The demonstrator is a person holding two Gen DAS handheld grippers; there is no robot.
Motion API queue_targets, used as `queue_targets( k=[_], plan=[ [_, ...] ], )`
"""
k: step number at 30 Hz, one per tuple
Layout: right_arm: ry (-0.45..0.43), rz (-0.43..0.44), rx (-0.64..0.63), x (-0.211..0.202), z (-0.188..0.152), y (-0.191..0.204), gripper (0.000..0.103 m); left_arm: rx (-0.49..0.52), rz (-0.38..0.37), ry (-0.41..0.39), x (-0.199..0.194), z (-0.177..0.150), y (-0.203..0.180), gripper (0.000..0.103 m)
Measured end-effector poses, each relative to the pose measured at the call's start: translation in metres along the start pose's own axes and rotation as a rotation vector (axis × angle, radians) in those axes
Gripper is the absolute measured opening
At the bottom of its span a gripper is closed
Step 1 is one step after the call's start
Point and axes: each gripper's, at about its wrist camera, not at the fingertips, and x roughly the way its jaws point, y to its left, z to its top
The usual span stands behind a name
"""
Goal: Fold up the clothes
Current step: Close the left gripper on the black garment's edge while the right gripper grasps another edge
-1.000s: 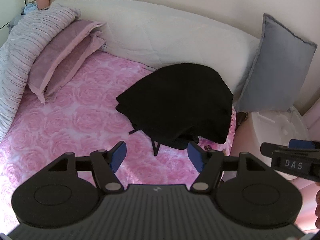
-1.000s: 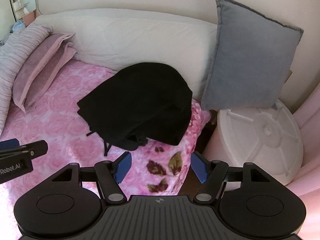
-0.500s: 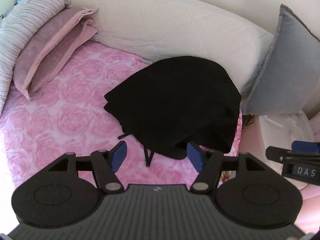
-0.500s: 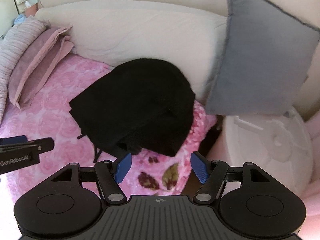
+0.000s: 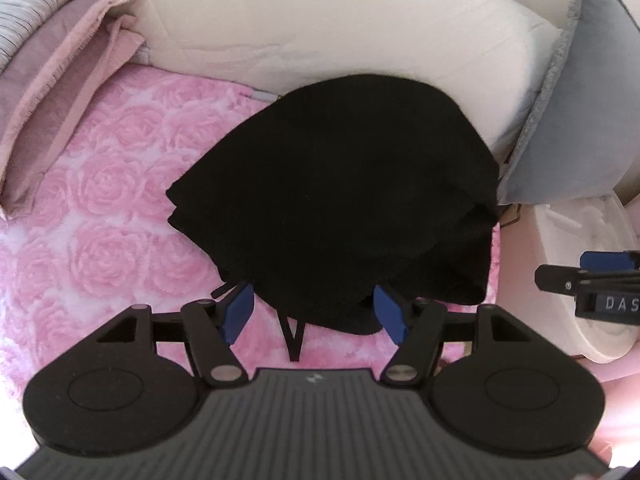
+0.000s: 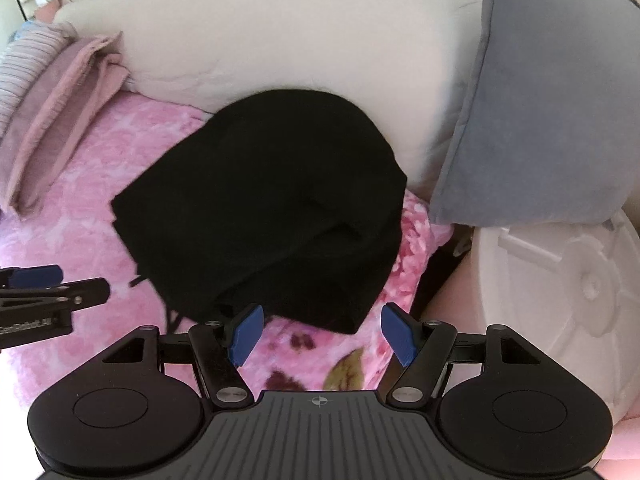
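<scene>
Black garment (image 5: 336,200) lies bunched on the pink rose blanket (image 5: 104,216) (against the white bolster (image 5: 328,28)); my left gripper (image 5: 316,312) and right gripper (image 6: 322,334) hover wide open, empty.

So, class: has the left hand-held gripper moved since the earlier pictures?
Yes. The left hand-held gripper has come closer to the black garment, which looms larger against the white bolster.

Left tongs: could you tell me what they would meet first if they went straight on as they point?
Most likely the near edge of the black garment, which lies directly ahead of the open left tongs.
</scene>
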Motion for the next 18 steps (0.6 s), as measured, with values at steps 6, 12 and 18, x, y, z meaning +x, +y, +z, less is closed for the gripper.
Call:
queue_targets(
  k=[6, 12, 18],
  plan=[
    [-0.007, -0.013, 0.050, 0.035, 0.013, -0.011, 0.069, -0.002, -0.024, 0.029, 0.037, 0.012, 0.007, 0.063],
    [0.000, -0.008, 0.091, 0.066, 0.027, -0.023, 0.069, -0.034, -0.057, 0.049, 0.072, 0.023, 0.011, 0.063],
    [0.003, -0.021, 0.094, 0.100, 0.035, -0.032, 0.069, -0.130, -0.103, 0.065, 0.109, 0.031, 0.021, 0.063]
  ],
)
